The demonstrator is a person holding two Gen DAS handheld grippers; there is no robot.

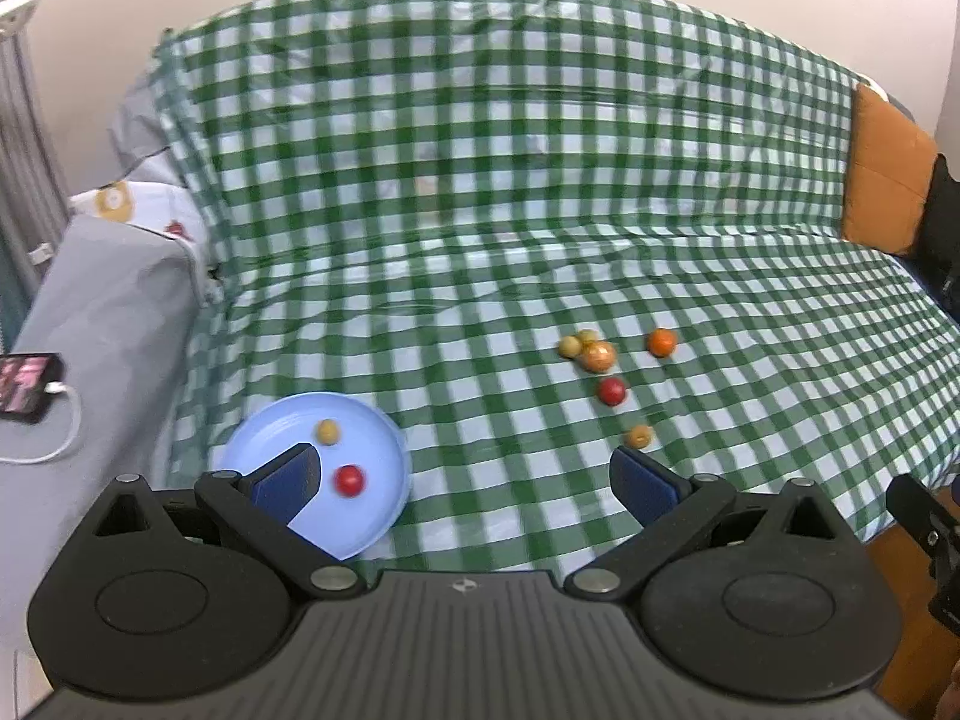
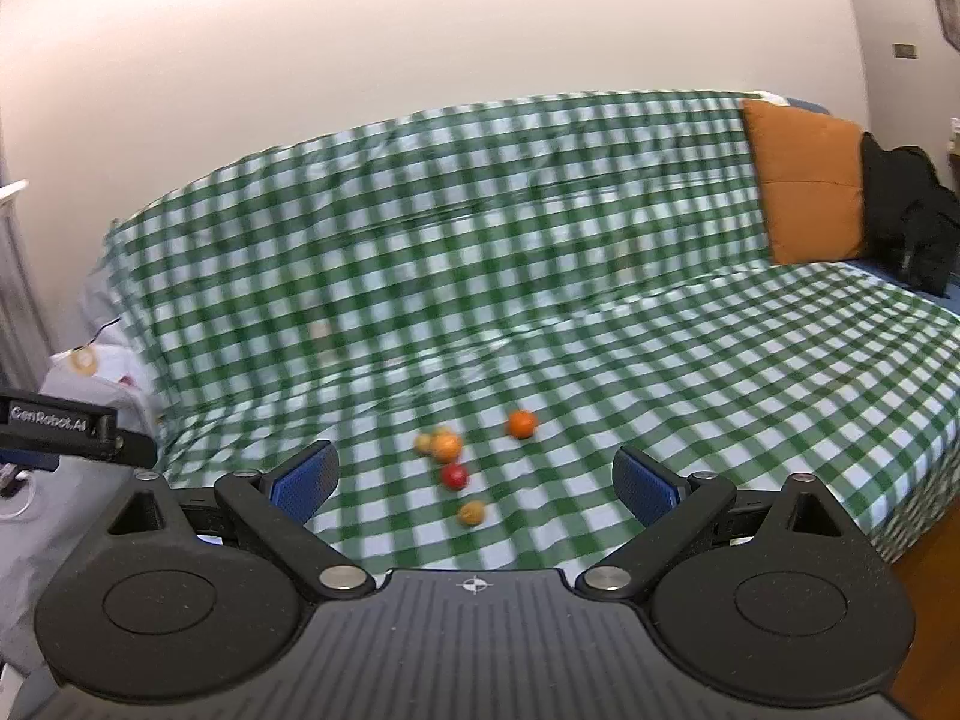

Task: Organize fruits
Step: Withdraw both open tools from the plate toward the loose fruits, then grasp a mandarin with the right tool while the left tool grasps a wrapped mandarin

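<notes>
Fruits are seen scattered on a green-checked cloth point(image 1: 540, 192) draped over a sofa. An orange cushion point(image 2: 807, 180) is propped at the sofa's right end, with dark clothing point(image 2: 912, 216) just beside it. A grey armrest point(image 1: 114, 312) at the left carries a phone point(image 1: 27, 387) on a white cable. A blue plate point(image 1: 264, 438) is set on the seat near the armrest; a red fruit point(image 1: 349, 480) and a small yellow fruit point(image 1: 327, 431) are held in it, apart from each other. Loose on the cloth, well right of the plate: an orange point(image 1: 661, 342), a striped fruit point(image 1: 599, 355) touching two small yellowish ones point(image 1: 570, 346), a red ball point(image 1: 612, 390), and a small orange-yellow fruit point(image 1: 638, 435).

The left gripper point(image 1: 465, 474) is spread wide, nothing held, one finger seen over the plate. The right gripper point(image 2: 474, 480) is likewise wide and empty, with the loose fruits framed between its fingers. Both views are blurred.
</notes>
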